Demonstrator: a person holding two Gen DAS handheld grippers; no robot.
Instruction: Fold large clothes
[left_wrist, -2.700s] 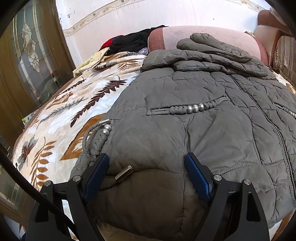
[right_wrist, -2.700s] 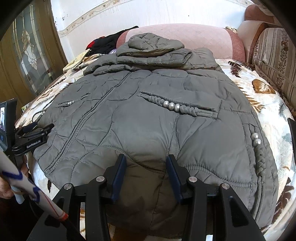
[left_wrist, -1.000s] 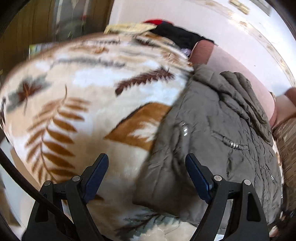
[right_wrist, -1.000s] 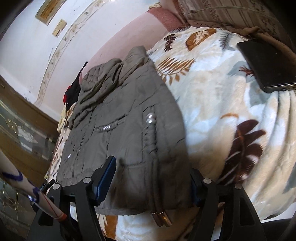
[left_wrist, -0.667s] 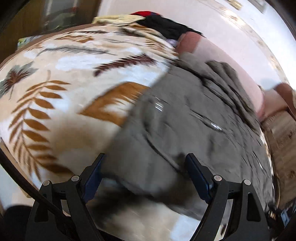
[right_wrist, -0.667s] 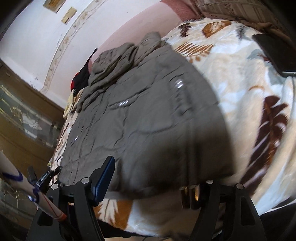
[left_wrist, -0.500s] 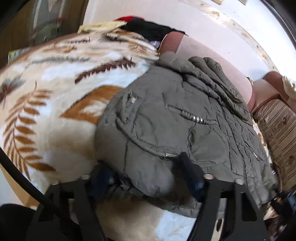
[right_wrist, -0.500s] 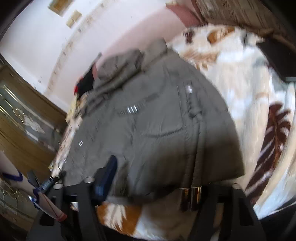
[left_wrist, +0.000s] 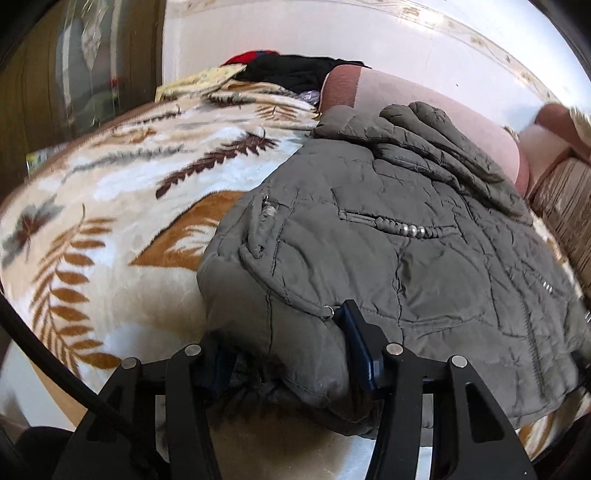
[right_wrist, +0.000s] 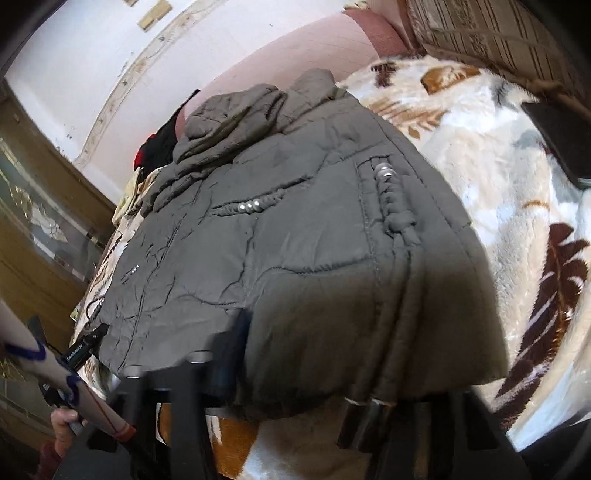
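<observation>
A grey-green quilted jacket lies spread front-up on a bed covered by a cream blanket printed with brown and orange fern leaves. Its hood and folded sleeves are heaped at the far end against a long pink bolster.

The left gripper sits at the jacket's near left hem corner. Its fingers have just been closing, and a thick bunch of the padded hem is pinched between them (the left pad is mostly buried under the cloth). A small metal ring on the hem cord sits just beside the right blue pad.

The right gripper is at the opposite hem corner. Its fingers have likewise just been closing, and the hem fabric bulges over them; only the left finger shows clearly, the other being hidden under the draped cloth. Two metal cord ends hang from the hem there.

Braided trim with silver beads marks each pocket. In the right wrist view a dark flat device lies on the blanket well apart from the jacket, and a person's hand shows at the lower left. Dark and red clothing is piled at the far end of the bed, beside a wooden door with glass panels.
</observation>
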